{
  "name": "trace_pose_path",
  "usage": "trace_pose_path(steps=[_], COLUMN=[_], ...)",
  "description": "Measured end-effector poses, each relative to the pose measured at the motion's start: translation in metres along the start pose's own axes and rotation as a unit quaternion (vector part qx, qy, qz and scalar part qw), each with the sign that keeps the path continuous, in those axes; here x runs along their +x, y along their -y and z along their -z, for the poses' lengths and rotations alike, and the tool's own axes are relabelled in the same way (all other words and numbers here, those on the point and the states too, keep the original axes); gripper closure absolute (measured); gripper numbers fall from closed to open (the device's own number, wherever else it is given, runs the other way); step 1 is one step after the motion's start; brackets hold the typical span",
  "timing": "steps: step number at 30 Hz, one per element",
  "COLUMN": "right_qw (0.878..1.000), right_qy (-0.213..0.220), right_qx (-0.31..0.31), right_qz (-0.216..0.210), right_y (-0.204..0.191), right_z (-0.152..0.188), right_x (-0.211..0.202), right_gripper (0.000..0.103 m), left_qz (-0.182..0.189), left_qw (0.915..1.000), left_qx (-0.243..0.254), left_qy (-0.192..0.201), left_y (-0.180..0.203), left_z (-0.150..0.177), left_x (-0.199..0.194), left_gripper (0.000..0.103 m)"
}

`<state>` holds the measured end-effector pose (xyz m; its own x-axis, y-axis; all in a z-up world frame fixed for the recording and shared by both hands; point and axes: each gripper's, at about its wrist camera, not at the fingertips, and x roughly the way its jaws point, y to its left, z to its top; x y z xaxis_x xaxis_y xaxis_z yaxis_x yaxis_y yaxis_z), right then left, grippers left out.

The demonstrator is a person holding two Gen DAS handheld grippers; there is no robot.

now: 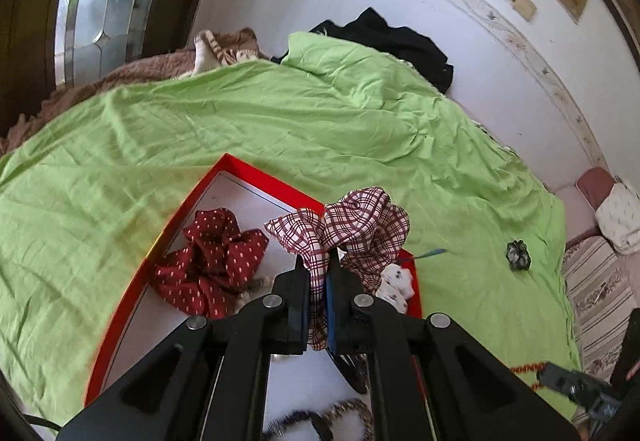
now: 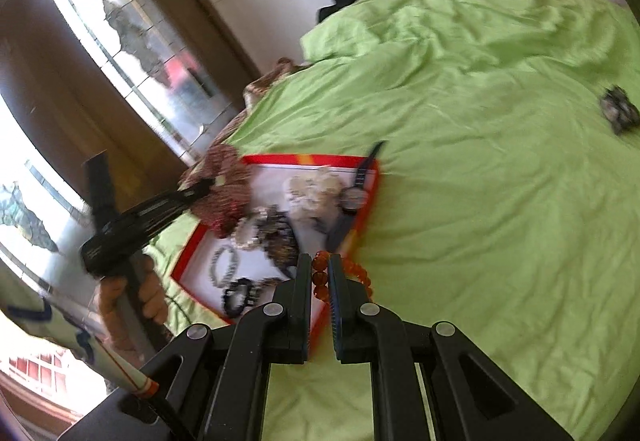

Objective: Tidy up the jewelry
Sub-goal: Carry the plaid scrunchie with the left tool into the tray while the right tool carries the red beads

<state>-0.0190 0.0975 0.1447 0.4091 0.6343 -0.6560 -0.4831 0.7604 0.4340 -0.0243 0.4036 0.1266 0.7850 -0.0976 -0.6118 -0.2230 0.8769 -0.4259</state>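
In the left wrist view my left gripper [image 1: 318, 261] is shut on a red-and-white plaid scrunchie [image 1: 360, 225], held above a red-rimmed tray [image 1: 256, 175]. Inside the tray lie a dark red dotted scrunchie [image 1: 208, 261] and a white spotted scrunchie [image 1: 396, 281]. In the right wrist view my right gripper [image 2: 320, 261] is shut on an amber bead bracelet [image 2: 358, 271] at the tray's [image 2: 304, 159] near corner. The tray holds a watch [image 2: 354, 197], a pale scrunchie [image 2: 316, 193] and several bead bracelets [image 2: 240, 295]. The left gripper [image 2: 208, 183] with the plaid scrunchie [image 2: 228, 197] hangs over the tray's left side.
A rumpled green sheet [image 1: 280, 113] covers the bed. One small dark scrunchie [image 1: 518, 256] [image 2: 618, 115] lies loose on it, right of the tray. Black clothing [image 1: 392, 37] is heaped by the white wall. A glazed wooden door [image 2: 140, 53] stands on the left. A hand [image 2: 132, 293] grips the left tool.
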Motion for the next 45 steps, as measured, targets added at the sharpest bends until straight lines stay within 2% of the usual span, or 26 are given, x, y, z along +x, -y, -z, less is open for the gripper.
trace_pose_path(steps=[10,21,24,29,37,45], right_qw=[0.997,0.993,0.993,0.992,0.992,0.994], right_qy=[-0.034,-0.055,-0.054,-0.047,-0.036,-0.032], right_qx=[-0.061,-0.098,-0.106,-0.112,-0.117,-0.106], right_qz=[-0.030,-0.036,-0.029,-0.020,-0.011,-0.009], right_y=[-0.065,-0.094,-0.098,-0.100,-0.100,-0.098], right_z=[-0.010,-0.007,-0.006,-0.008,-0.007,-0.003], right_x=[0.051,0.086,0.088,0.085,0.078,0.071], right_gripper=[0.094,0.094,0.094,0.094,0.094,0.094], left_qz=[-0.013,-0.016,-0.027,-0.074,-0.104,-0.087], left_qw=[0.9997,0.9994,0.9994,0.9971,0.9919,0.9916], left_qx=[-0.014,-0.027,-0.018,0.014,0.062,0.076], left_qy=[-0.012,-0.016,-0.013,0.001,0.040,0.058], left_y=[-0.011,-0.018,-0.015,-0.007,0.010,0.017], left_z=[-0.015,-0.021,-0.020,-0.018,-0.013,0.002], left_x=[0.035,0.044,0.045,0.045,0.020,-0.017], left_gripper=[0.097,0.097,0.097,0.097,0.097,0.097])
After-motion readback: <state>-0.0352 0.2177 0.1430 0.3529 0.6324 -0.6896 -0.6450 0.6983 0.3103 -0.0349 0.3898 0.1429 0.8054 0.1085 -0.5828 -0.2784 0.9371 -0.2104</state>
